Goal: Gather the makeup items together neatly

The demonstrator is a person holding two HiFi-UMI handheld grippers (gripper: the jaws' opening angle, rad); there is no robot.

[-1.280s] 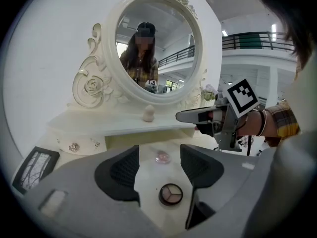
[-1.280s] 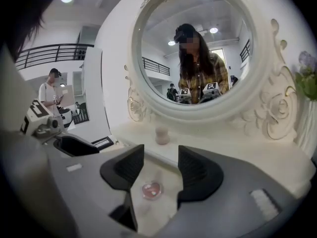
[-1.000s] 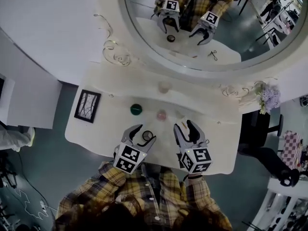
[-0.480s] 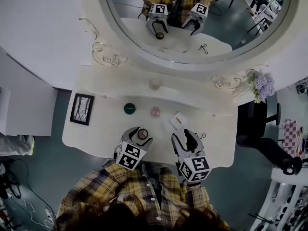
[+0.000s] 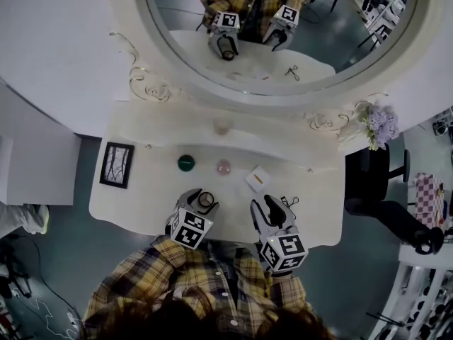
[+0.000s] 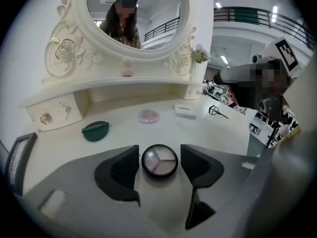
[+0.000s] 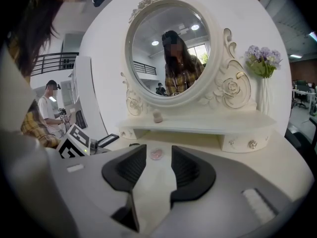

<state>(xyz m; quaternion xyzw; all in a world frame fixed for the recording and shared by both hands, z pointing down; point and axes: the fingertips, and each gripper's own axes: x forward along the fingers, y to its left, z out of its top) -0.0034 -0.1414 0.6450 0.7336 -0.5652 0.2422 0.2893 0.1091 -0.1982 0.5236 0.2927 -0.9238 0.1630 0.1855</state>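
While the left tongs (image 6: 159, 152) are closing, the round eyeshadow compact (image 6: 159, 161) sits between the jaws at the near edge of the counter (image 5: 141, 197). The pads are just off its black rim and not pressing yet.

Handling, judged:
- The compact looks light and rigid, with smooth sides that are likely slippery.
- The three pans show on top and could smear or crack.
- Take it across the rim, keep it level, and squeeze mildly.

Other makeup is farther back on the counter, spread well apart:
- green compact (image 5: 186, 163): flat and hard, take it by the edge
- pink round dish (image 5: 224, 166): small, possibly fragile
- white flat box (image 5: 257, 178): light and thin, so hard to pinch off the surface
- black wire tool (image 5: 289, 202): thin, lying just beside the right tongs (image 7: 158, 162)

The right tongs' jaws are also closing, with nothing between them.

Surface: the counter is white and smooth, so items will probably slide rather than tip. A picture frame (image 5: 117, 165) lies at the far left. A raised shelf carries a pale jar (image 5: 221, 126) below the round mirror (image 5: 283, 34), and lilac flowers (image 5: 375, 125) stand at the right.

Room: an open hall with grey floor and dark chairs off to the right.
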